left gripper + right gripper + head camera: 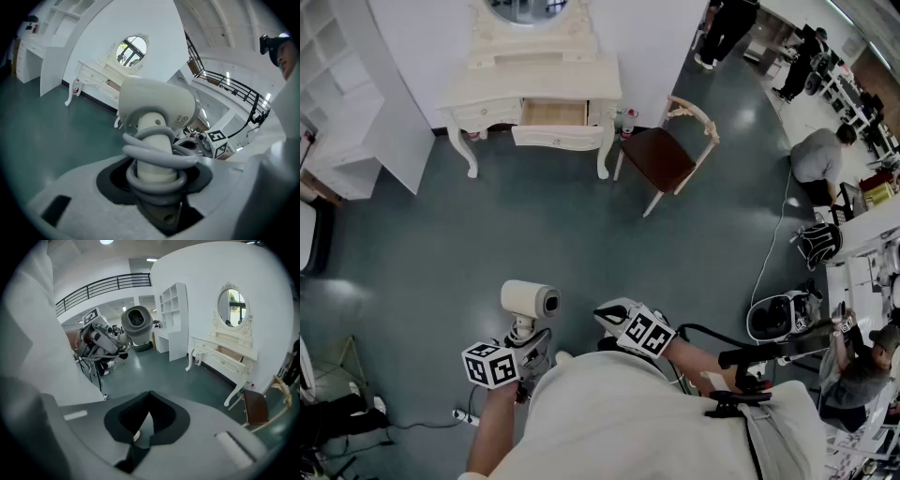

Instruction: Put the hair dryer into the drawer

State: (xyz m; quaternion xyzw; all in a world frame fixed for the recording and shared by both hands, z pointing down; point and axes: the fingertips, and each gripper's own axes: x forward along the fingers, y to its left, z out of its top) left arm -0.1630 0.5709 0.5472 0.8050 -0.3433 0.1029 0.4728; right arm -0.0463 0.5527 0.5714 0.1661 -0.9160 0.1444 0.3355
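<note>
Left gripper (528, 345) (157, 190) is clamped on the handle of the hair dryer (530, 300) (157, 105), which is held upright above the jaws, clear of the floor. A grey cord (154, 159) is seen wound round the handle just above the grip. The left forearm (492, 427) is kept close to the body, with the gripper tilted somewhat downward and forward. The dryer's round, grilled end (137, 323) is turned towards the right gripper (614, 314) (149, 420), which is held just beside the left one, apart from it. Its jaws are pressed together with nothing between them. The right forearm (703, 361) is bent in front of the body and the gripper is angled downward. Well ahead of both grippers, across the bare floor, a cream dressing table (581, 80) is seen with its drawer (553, 114) (229, 352) pulled open. A wooden chair (666, 155) stands just beside the table, ahead of the right gripper.
</note>
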